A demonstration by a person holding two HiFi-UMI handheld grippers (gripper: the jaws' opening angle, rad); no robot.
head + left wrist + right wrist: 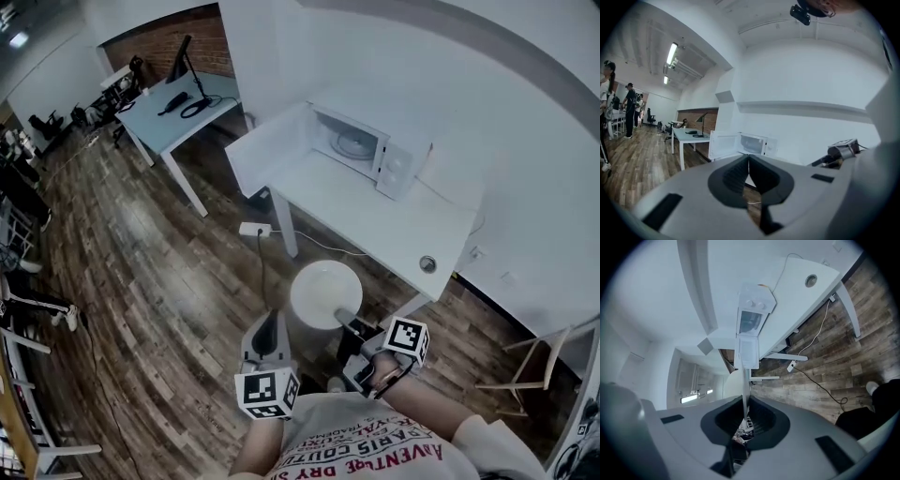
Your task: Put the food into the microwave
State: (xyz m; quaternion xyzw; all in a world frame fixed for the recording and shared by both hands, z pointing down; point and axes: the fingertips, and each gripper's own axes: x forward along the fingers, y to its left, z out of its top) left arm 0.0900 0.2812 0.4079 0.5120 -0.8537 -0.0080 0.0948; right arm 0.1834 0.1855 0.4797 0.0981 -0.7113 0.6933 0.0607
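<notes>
A white microwave (361,142) stands on the white table (375,211) with its door (267,150) swung wide open and a glass turntable inside. My right gripper (345,317) is shut on the rim of a round white plate (325,293), held over the wooden floor short of the table. In the right gripper view the plate (743,390) shows edge-on between the jaws, with the microwave (752,317) beyond. I cannot see any food on the plate. My left gripper (269,321) is beside it, shut and holding nothing; its jaws meet at the tips (748,161).
A power strip (254,229) and cable lie on the floor by the table leg. A blue-grey desk (178,111) with a lamp stands at the back left, and a wooden chair (536,373) at the right. People (629,110) stand far off to the left.
</notes>
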